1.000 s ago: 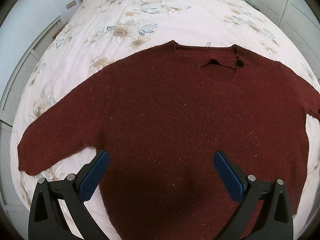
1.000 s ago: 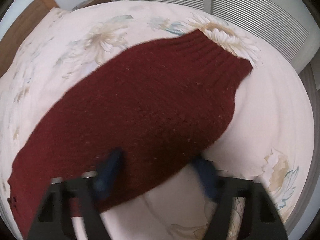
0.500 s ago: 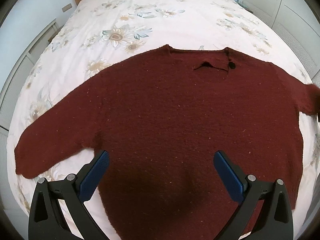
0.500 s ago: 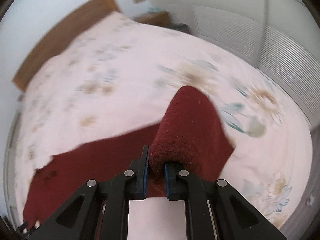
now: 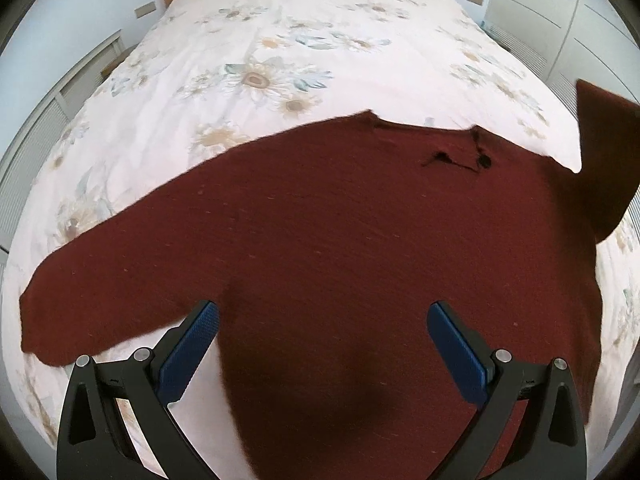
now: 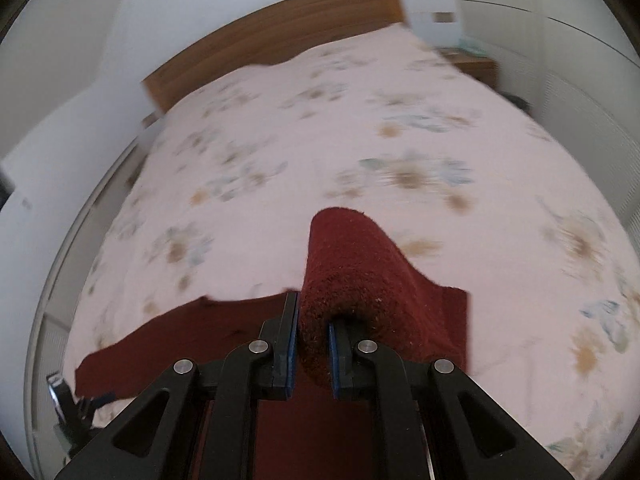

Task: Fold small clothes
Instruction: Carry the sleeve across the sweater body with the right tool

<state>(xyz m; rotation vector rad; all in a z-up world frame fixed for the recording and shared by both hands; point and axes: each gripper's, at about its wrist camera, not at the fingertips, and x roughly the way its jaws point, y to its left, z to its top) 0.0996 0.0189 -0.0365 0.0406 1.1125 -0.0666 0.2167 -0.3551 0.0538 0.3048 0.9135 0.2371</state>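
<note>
A dark red knitted sweater [image 5: 320,240] lies flat on the bed, neckline toward the headboard. Its left sleeve [image 5: 100,292] stretches flat to the left. My left gripper [image 5: 322,344] hovers open above the lower body of the sweater, nothing between its blue pads. In the right wrist view my right gripper [image 6: 314,344] is shut on the cuff of the sweater's right sleeve [image 6: 352,276], which rises in a hump above the jaws. The same raised right sleeve [image 5: 600,160] stands up at the right edge of the left wrist view. The left gripper [image 6: 68,404] shows small at the lower left.
The bed has a pale floral cover [image 5: 320,40] and a wooden headboard [image 6: 280,36]. White louvred wardrobe doors [image 5: 560,12] stand to the right of the bed. A wooden bedside table [image 6: 472,64] sits by the headboard. A white wall panel [image 5: 60,92] runs along the left side.
My right gripper closed on the right sleeve's cuff and lifted it up off the bed, swinging toward the sweater's body. The left gripper drifted back slightly and stayed open.
</note>
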